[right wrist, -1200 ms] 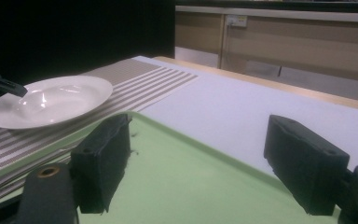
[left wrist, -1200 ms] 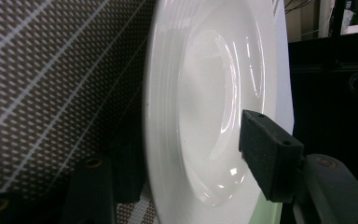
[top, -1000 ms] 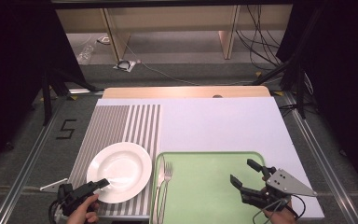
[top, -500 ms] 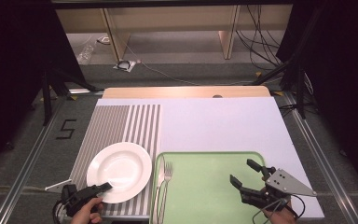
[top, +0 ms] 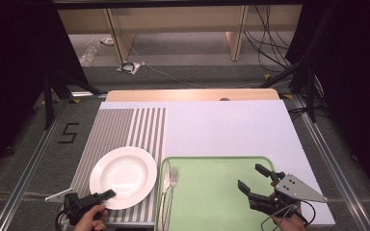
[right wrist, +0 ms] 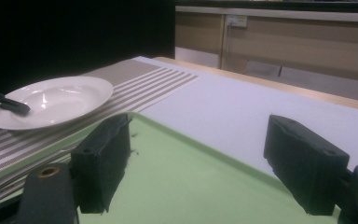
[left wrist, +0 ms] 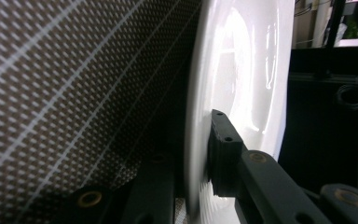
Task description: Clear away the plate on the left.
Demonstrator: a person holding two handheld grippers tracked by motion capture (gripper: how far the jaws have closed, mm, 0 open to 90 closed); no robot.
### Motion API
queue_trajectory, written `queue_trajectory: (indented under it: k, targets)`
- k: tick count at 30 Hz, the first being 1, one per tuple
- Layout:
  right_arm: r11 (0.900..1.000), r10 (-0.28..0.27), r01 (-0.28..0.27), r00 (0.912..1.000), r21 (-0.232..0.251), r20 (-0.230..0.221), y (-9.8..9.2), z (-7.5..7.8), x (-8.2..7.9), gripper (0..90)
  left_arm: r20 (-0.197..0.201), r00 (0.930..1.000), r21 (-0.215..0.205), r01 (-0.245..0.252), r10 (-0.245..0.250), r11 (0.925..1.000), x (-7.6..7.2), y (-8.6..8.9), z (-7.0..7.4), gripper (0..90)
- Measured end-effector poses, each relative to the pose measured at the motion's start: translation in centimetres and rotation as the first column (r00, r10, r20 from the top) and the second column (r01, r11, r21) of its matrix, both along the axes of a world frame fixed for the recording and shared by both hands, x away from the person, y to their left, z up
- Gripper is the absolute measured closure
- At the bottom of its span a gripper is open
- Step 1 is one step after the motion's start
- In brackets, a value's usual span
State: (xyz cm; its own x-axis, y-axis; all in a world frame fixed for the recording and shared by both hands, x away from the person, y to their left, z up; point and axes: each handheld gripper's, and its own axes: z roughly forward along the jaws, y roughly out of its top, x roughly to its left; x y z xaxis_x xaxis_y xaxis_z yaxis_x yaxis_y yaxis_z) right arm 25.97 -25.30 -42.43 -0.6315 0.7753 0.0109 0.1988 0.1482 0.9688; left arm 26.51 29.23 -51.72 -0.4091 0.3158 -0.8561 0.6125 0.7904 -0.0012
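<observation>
A white plate (top: 123, 175) lies on a striped placemat (top: 120, 130) at the front left. My left gripper (top: 107, 194) reaches in from below and has the plate's near rim between its jaws. They have just been closing. In the left gripper view one pad presses on the plate (left wrist: 242, 70) from above, and the other jaw sits under the rim against the placemat (left wrist: 74, 70). My right gripper (top: 249, 176) hovers open over the right part of the green tray (top: 212, 158), nothing between its fingers. The right gripper view shows that gripper (right wrist: 203, 158) wide apart and the plate (right wrist: 51, 100) at far left.
A fork (top: 172, 180) and a knife (top: 165, 192) lie along the tray's left side, next to the plate. The white tabletop (top: 221, 125) stretches behind the tray. Table edges drop to a dark floor with cables.
The left gripper's jaws have come together on the plate's near rim. The plate and the right gripper have stayed where they were.
</observation>
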Motion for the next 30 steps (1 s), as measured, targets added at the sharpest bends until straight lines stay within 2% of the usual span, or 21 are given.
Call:
queue_trajectory:
  k: [4, 11, 12, 16, 17, 30]
  targets:
    - [1.0, -0.001, 0.001, 1.0, 0.002, -0.003, -0.03, -0.01, 0.02, 23.4, 0.014, 0.9999, 0.001, -0.005, 0.005, 1.0, 0.01, 0.11, 0.21, 79.9]
    - [1.0, 0.0, 0.0, 1.0, 0.003, -0.001, -0.02, 0.0, 0.02, 23.5, 0.024, 0.9996, -0.023, -0.015, 0.015, 0.9996, -0.02, 0.21, 0.25, 79.6]
    - [1.0, 0.0, 0.0, 1.0, 0.002, -0.001, -0.03, 0.0, 0.02, 23.5, 0.035, 0.9992, -0.045, -0.015, 0.016, 0.9989, -0.02, 0.22, 0.25, 79.6]
    - [1.0, 0.0, 0.0, 1.0, 0.0, 0.0, -0.04, 0.01, 0.02, 23.5, 0.056, 0.9984, -0.064, -0.008, 0.011, 0.9979, 0.06, 0.2, 0.4, 79.2]
    - [1.0, 0.0, 0.0, 1.0, -0.001, 0.0, -0.04, 0.02, 0.01, 23.5, 0.067, 0.9977, -0.101, 0.001, 0.005, 0.9949, 0.11, 0.14, 0.41, 78.8]
    - [1.0, 0.001, -0.001, 1.0, 0.0, 0.002, -0.02, 0.01, 0.06, 23.5, 0.109, 0.993, -0.11, 0.057, -0.045, 0.9923, 0.46, -0.49, 0.87, 78.8]
